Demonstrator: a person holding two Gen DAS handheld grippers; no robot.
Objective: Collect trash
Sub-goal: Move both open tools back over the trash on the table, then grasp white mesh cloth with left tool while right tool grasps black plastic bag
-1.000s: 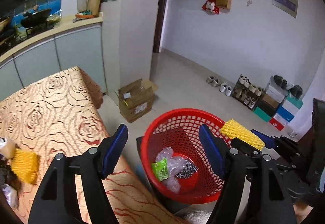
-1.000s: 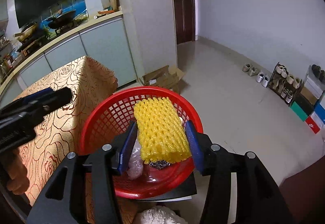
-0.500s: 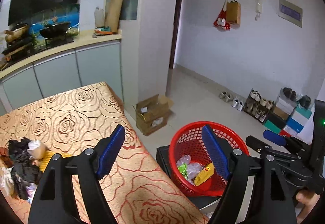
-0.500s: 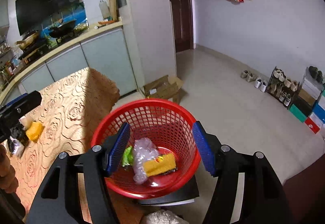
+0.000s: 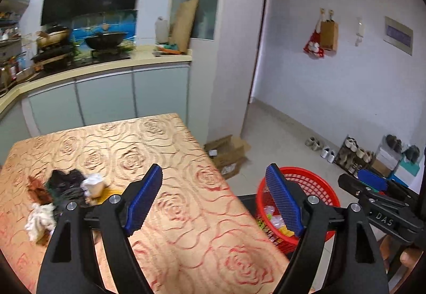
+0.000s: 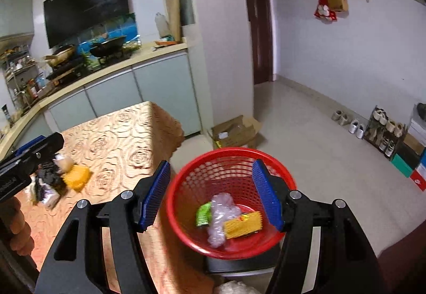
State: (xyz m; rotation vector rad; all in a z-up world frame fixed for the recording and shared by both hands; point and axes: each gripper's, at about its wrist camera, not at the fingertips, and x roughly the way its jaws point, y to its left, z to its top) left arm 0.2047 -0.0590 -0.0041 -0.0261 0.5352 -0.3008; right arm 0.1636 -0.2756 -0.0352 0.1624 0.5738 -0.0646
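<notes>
— Since the yellow foam net (image 6: 243, 224) left the right gripper (image 6: 211, 194) a second ago, where does it lie?

— At the bottom of the red basket (image 6: 231, 158), beside crumpled clear plastic (image 6: 221, 214) and a green wrapper (image 6: 203, 215). The right jaws stand wide apart, holding nothing.

— And the left gripper (image 5: 214, 199)?

— Its jaws are spread and empty too. It has swung from the basket toward the surface (image 5: 159, 142) with its rose-patterned cloth.

— What does the left view add?

— The trash pile (image 5: 62, 184) in full: dark crumpled scraps, a white wad, a brownish piece. The right view shows that pile partly hidden behind the left gripper, plus a second yellow foam net (image 6: 77, 176) at its edge.

— And the basket's contents?

— Plain in the right view; in the left view a jaw blocks most of them.
</notes>
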